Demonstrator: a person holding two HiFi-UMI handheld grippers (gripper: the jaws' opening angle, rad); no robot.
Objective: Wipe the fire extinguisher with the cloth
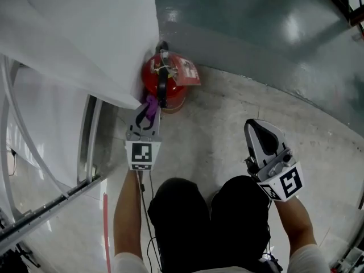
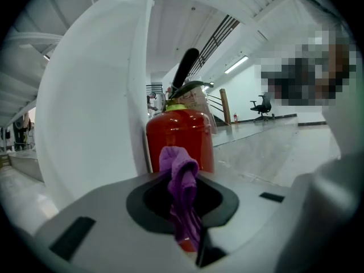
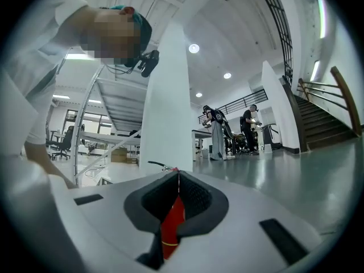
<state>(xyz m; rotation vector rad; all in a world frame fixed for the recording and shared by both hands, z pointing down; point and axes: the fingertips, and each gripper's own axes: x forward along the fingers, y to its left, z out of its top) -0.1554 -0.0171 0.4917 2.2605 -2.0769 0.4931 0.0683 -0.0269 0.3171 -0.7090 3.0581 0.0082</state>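
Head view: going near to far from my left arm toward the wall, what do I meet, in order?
Left forearm → left tool, shut on the purple cloth → red fire extinguisher.

**Red extinguisher upright, purple cloth at its side**

The red fire extinguisher [image 1: 172,93] stands upright on the grey floor [image 1: 227,129], tight against a white column [image 1: 85,33], with a black handle [image 1: 162,87] on top. The crumpled purple cloth [image 1: 151,106] is pinched in the left gripper [image 1: 147,115], bunched just beside the cylinder.
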